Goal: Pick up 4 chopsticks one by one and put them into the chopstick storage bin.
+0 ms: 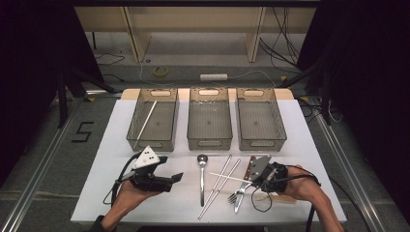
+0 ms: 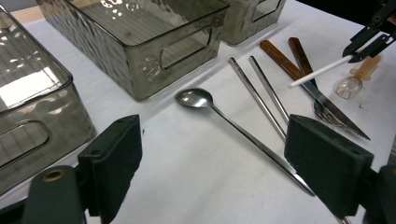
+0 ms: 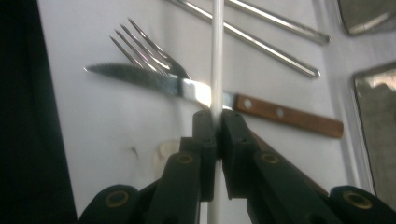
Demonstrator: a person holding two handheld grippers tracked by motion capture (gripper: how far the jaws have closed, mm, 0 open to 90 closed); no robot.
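Right tool [image 1: 253, 180]: jaws clamped on white stick [image 3: 216, 56], held above knife [image 3: 210, 95] and fork [image 3: 147, 49]. Left tool [image 1: 176, 177]: jaws wide apart, holding nothing; spoon [image 2: 219, 114] ahead. White surface [image 1: 116, 145]; three bins beyond.

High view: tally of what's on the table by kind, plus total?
Clear bins: 3
White chopsticks: 2, one in the left bin, one in the right claw
Metal chopsticks: 2
Spoon: 1
Fork: 1
Knife: 1
Total: 10
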